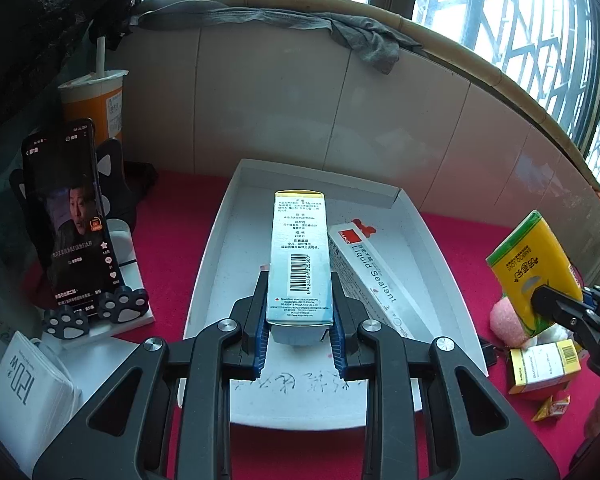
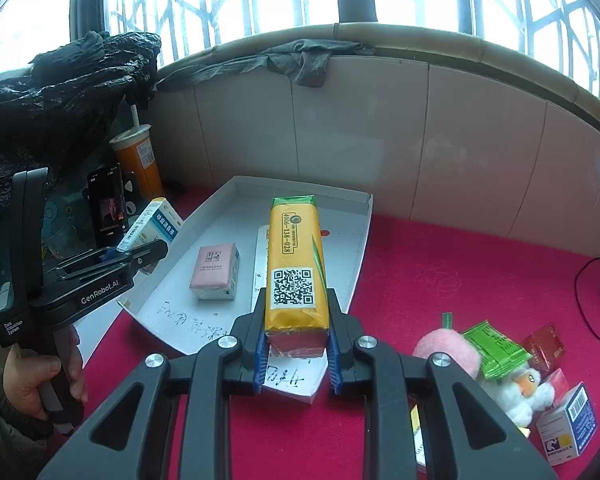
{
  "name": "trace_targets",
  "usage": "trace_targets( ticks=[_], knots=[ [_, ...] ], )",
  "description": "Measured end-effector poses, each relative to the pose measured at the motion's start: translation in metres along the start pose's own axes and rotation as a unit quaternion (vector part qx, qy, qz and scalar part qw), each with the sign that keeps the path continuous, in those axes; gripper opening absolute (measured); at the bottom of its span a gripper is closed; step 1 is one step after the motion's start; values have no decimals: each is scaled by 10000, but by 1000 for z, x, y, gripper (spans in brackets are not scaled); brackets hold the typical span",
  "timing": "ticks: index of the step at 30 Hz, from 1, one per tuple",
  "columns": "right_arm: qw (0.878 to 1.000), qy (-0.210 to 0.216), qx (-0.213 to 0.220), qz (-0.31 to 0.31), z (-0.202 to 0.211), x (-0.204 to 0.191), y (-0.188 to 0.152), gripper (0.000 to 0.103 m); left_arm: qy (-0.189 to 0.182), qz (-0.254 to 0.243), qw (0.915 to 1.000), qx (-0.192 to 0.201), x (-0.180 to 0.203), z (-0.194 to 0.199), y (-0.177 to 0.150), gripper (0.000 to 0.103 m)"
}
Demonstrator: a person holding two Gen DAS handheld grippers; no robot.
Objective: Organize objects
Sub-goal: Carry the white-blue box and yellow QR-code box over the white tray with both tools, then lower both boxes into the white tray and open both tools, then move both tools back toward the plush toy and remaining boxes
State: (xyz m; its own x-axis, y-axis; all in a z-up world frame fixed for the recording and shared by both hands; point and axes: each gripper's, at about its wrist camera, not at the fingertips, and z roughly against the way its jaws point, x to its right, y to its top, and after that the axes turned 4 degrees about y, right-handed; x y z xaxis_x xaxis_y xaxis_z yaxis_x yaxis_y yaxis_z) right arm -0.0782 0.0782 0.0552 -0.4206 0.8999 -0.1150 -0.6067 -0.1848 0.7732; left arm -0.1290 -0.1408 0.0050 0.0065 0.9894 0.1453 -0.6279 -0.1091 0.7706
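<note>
left gripper (image 1: 300,320) clamped on medicine box (image 1: 300,256), held over white tray (image 1: 204,264) | right gripper (image 2: 296,332) clamped on yellow tissue pack (image 2: 294,264), tray ahead | tray holds sealant box (image 1: 374,276), pink pack (image 2: 216,270) | pile (image 2: 512,364) right of right gripper remains

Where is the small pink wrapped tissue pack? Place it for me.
In the right wrist view, the small pink wrapped tissue pack lies inside the white cardboard tray, left of the yellow tissue pack clamped in the right gripper.

Glossy cardboard box (image 1: 300,256); shiny plastic tissue pack (image 2: 296,264); matt white tray (image 1: 216,240); red felt cloth (image 2: 440,280)
</note>
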Motion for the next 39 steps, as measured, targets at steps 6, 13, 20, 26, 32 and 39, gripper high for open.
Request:
trace_targets(
  ticks=[6, 13, 20, 26, 32, 39],
  knots=[
    [9994, -276, -188, 122, -40, -6, 9, 23, -103, -38, 9999, -10, 7, -14, 14, 25],
    [9962, -767, -360, 220, -85, 5, 17, 23, -188, 23, 9995, -255, 11, -36, 15, 25],
    [9970, -761, -144, -19, -100, 13, 23, 35, -467, 504, 9959, -587, 2, -48, 18, 103],
    [9977, -655, 175, 11, -79, 10, 24, 82, -306, 624, 9972, -270, 0, -32, 17, 103],
    [9963, -584, 637, -14, -32, 4, 17, 82, -411, 483, 9976, 284, 10, 6, 12, 103],
    [9860, -631, 1530, -229, 62, 20, -9, 82, -901, -47, 9923, 843, 52, 59, 0, 103]
  ],
)
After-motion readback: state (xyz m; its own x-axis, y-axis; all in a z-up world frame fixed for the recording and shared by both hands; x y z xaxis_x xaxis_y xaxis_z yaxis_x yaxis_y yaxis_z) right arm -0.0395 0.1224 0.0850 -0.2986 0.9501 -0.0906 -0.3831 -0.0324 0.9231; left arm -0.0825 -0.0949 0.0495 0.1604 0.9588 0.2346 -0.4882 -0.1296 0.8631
